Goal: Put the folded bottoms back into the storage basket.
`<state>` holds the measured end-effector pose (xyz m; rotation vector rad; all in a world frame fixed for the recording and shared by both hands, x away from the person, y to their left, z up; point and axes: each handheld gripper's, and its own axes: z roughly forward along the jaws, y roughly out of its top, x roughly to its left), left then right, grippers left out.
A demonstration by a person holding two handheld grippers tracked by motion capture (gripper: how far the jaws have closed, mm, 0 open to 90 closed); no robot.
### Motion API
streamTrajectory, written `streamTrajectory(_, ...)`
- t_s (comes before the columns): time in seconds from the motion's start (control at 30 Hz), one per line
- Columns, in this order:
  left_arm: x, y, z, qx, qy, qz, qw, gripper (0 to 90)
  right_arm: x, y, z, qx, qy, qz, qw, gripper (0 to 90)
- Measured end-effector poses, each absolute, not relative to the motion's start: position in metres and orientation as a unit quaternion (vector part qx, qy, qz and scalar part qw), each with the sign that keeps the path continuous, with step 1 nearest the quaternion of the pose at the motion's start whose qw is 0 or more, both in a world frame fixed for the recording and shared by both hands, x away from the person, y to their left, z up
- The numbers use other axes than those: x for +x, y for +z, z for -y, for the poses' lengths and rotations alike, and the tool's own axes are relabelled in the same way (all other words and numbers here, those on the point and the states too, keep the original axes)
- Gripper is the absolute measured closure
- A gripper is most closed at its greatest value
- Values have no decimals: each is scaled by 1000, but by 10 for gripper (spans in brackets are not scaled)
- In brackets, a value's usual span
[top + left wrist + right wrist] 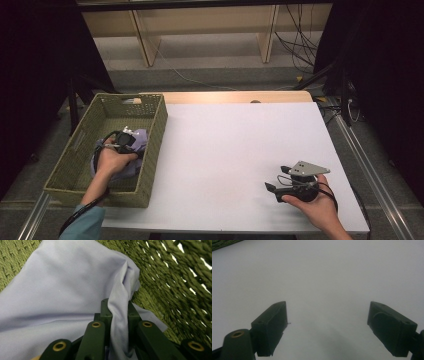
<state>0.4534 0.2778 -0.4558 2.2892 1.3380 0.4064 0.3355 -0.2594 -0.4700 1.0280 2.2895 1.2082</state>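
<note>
Cloth: (62,290) you are handling a pale lilac cloth, smooth and matt, with soft rounded folds and one sharp ridge of fabric that rises where it is pinched. In the high view it is a small crumpled heap (140,137), partly hidden under your left hand.

Cloth's place: it lies inside the basket (154,131), on the woven floor toward the basket's right wall and in its nearer half. One thin corner lies flat on the weave just beside the pinched ridge.

Left claw: (117,312) your left claw is nearly closed, and its two pads press on that ridge of cloth from both sides. The rest of the cloth spreads away from the claw, mostly to the left of it in the left gripper view. The claw reaches down into the basket, close to the right wall.

Left hand: (114,161) it sits over the basket's nearer half, wrapped round the claw's body.

Right claw: (327,327) your right claw stands wide apart with nothing between the pads. It is well outside the basket, to its right, low over the bare white table (225,150) near the table's front right corner (281,181).

Basket: olive green, woven, rectangular, at the table's left edge, with a handle slot in its left wall.
</note>
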Motion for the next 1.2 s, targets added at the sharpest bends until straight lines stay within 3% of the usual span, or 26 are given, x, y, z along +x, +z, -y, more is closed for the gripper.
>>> streamTrajectory(0.23, 450, -453, -282, 840, 130, -473, 232, 760, 336, -470, 259, 363, 426, -810, 177, 173)
streamTrajectory(0.37, 447, -439, -288, 828, 140, -481, 253, 487, 335, -470, 259, 363, 427, -809, 177, 173)
streamTrajectory(0.47, 444, -421, -300, 806, 167, -502, 267, 343, 336, -470, 259, 364, 427, -809, 176, 173)
streamTrajectory(0.53, 441, -411, -309, 787, 178, -520, 280, 294, 336, -470, 259, 363, 425, -811, 176, 173)
streamTrajectory(0.7, 440, -414, -333, 749, 204, -594, 213, 398, 336, -470, 259, 364, 425, -810, 175, 173)
streamTrajectory(0.87, 443, -432, -344, 735, 206, -626, 158, 389, 336, -471, 259, 364, 425, -810, 175, 173)
streamTrajectory(1.2, 448, -461, -353, 726, 161, -653, 144, 451, 336, -471, 259, 365, 426, -809, 174, 173)
